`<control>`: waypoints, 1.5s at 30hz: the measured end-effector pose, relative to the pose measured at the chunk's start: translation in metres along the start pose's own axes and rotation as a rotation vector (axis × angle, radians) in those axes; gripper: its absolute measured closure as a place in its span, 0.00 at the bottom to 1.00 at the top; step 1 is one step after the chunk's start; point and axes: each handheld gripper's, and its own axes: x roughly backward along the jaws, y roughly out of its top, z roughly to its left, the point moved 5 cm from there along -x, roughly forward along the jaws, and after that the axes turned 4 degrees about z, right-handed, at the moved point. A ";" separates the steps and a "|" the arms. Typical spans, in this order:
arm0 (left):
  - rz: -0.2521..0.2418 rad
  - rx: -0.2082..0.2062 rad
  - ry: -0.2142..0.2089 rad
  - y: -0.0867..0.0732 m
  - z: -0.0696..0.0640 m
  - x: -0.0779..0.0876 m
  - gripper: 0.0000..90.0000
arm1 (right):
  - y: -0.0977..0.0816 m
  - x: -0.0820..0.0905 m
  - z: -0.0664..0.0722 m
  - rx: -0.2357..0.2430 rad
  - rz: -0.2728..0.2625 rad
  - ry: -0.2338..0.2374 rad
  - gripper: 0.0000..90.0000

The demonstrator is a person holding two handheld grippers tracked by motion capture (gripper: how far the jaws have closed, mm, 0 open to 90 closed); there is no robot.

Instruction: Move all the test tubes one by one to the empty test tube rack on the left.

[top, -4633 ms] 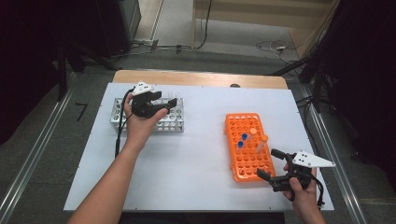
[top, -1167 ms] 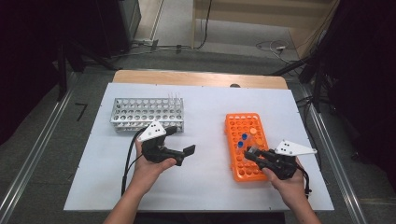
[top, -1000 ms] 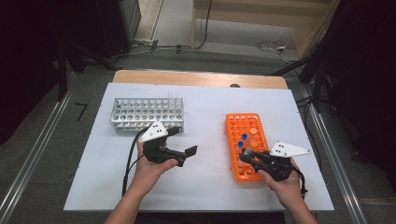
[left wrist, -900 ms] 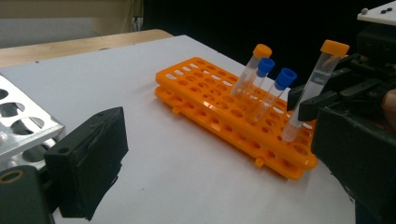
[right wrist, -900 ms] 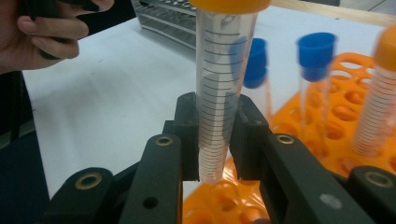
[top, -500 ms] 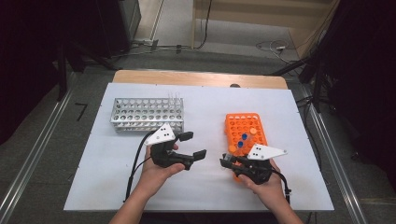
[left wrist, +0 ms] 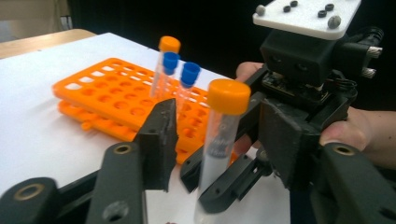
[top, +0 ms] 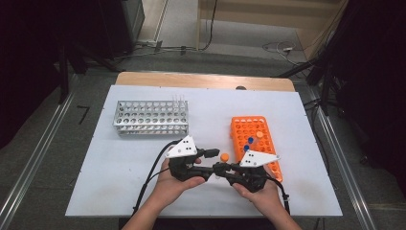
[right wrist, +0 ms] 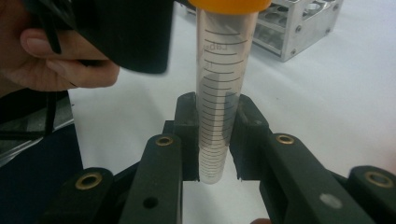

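Your two hand-held grippers meet nose to nose at the counter's point(top: 143, 191) near edge, orange rack point(top: 253, 134) just right of them, capped tubes point(top: 249, 143) standing tall. Metal rack point(top: 151, 117) sits far left. Middle counter lies bare.

tube point(right wrist: 223, 88): clear wall showing dark graduation lines and faint grey lettering, orange cap, standing at centre frame in the right gripper view
left gripper point(top: 213, 162): showing black jaws and body, white plate on top
right gripper point(top: 221, 168): showing black, with brass-coloured rivets and a white plate
plastic rack point(top: 239, 129): glowing bright orange at right of centre in the high view
racked tubes point(left wrist: 180, 77): wearing two blue caps and one orange
metal rack point(top: 151, 118): shining silver-grey, upper left
table point(top: 143, 158): lying plain white, with a tan wooden edge behind
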 end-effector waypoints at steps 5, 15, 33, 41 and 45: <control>0.003 -0.001 -0.017 0.000 -0.003 -0.003 0.69 | 0.001 -0.001 0.004 0.009 0.004 0.012 0.80; 0.003 -0.033 0.003 0.000 -0.003 -0.002 0.78 | 0.001 -0.002 0.006 0.013 0.002 0.021 0.80; -0.044 -0.010 0.075 0.004 0.017 0.017 0.79 | -0.012 0.023 -0.019 0.000 -0.060 0.042 0.56; -0.063 0.017 0.111 0.003 0.032 0.028 0.79 | -0.022 0.044 -0.043 -0.028 -0.083 0.000 0.56; -0.065 0.028 0.134 0.003 0.040 0.033 0.79 | -0.027 0.053 -0.053 -0.043 -0.093 -0.014 0.56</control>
